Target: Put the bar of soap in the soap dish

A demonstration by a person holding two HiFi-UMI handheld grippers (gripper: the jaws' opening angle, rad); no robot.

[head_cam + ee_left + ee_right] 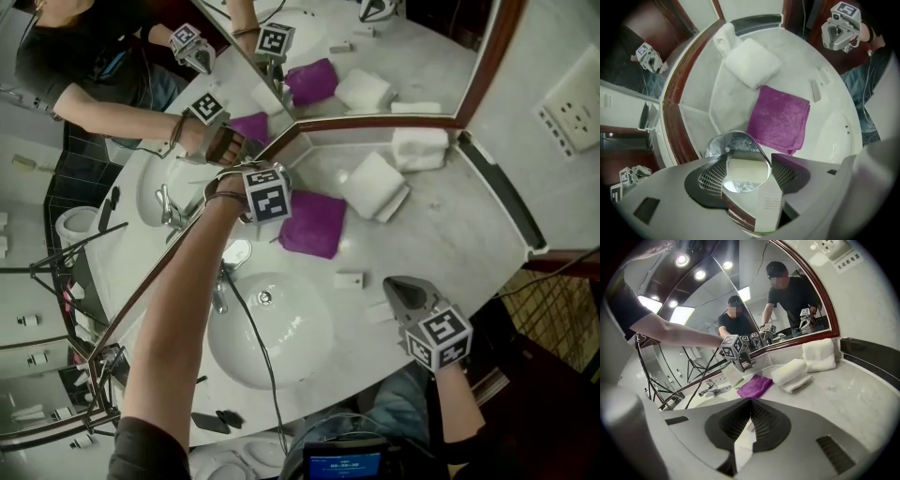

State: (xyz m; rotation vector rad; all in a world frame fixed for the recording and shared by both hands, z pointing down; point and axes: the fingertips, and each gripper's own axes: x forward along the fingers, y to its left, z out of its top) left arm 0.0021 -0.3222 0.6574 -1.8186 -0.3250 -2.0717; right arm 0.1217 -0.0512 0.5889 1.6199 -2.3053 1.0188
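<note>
The left gripper (747,158) is clenched on the bar of soap (747,171). Its two meshed pads press on the bar's short ends, and the bar spans the whole gap between them. The bar is pale cream and smooth, a plain block with rounded corners, lying flat between the jaws. Right behind it in the left gripper view is the soap dish (733,143), a shiny metal bowl with a rounded rim that mirrors the marble. The soap hangs over the dish's middle; whether it touches the metal cannot be told.

The dish sits on the white marble counter (441,234) at its far left, close to the dark red frame where the two panes of the mirror (375,56) meet. Just right of the dish lies a folded purple cloth (314,223). Beyond the cloth is a folded white towel (375,185), and a rolled white towel (419,148) rests against the mirror frame farther back.

The right gripper (394,286) is clenched too, its pads pressed together. It is held over the near right edge of the counter, well apart from the dish. A small white box (349,279) lies on the marble between it and the cloth. The sink basin (272,328) is sunk in the counter at the near left.
</note>
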